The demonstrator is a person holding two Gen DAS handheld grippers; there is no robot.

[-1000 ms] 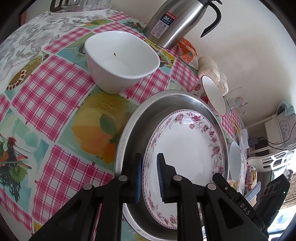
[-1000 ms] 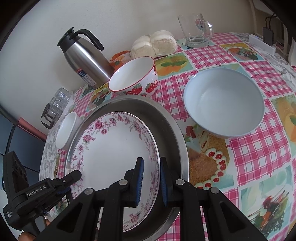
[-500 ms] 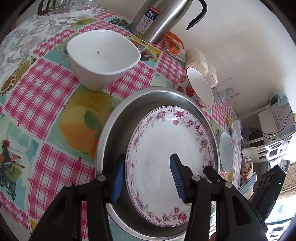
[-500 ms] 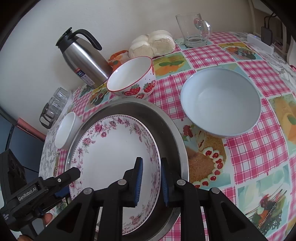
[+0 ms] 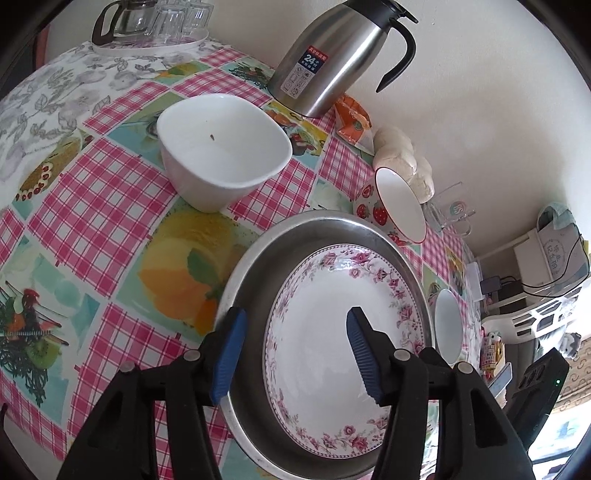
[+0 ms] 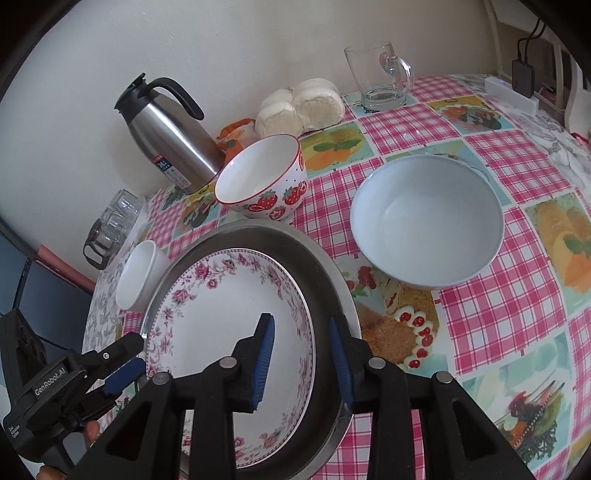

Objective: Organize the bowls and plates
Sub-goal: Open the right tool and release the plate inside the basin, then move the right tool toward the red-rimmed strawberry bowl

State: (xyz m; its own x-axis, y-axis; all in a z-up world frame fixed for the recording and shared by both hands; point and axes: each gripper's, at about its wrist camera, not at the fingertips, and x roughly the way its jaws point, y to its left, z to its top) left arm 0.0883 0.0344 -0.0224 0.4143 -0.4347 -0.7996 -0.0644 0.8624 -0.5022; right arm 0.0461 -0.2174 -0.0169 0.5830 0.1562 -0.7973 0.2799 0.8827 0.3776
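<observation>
A floral-rimmed white plate [image 5: 332, 332] [image 6: 221, 314] lies inside a round steel tray [image 5: 251, 273] [image 6: 321, 273]. My left gripper [image 5: 295, 350] is open, its jaws straddling the left rims of tray and plate. My right gripper [image 6: 301, 354] is open over their right rims. It also shows in the left wrist view at the lower right. A square white bowl [image 5: 221, 151] [image 6: 136, 273], a strawberry bowl [image 5: 391, 206] [image 6: 266, 177] and a pale blue bowl [image 6: 424, 221] [image 5: 448, 325] stand around the tray.
A steel thermos jug [image 5: 332, 55] [image 6: 166, 136], steamed buns [image 6: 299, 105] and a glass mug [image 6: 380, 74] stand along the back wall. A tray of glasses [image 5: 155, 22] sits at the far left corner. A chequered fruit-print cloth [image 6: 498, 295] covers the table.
Both grippers have opened: the left first and now wide, the right in the last half second. The plate stays in the steel tray. Both grippers have drawn back a little.
</observation>
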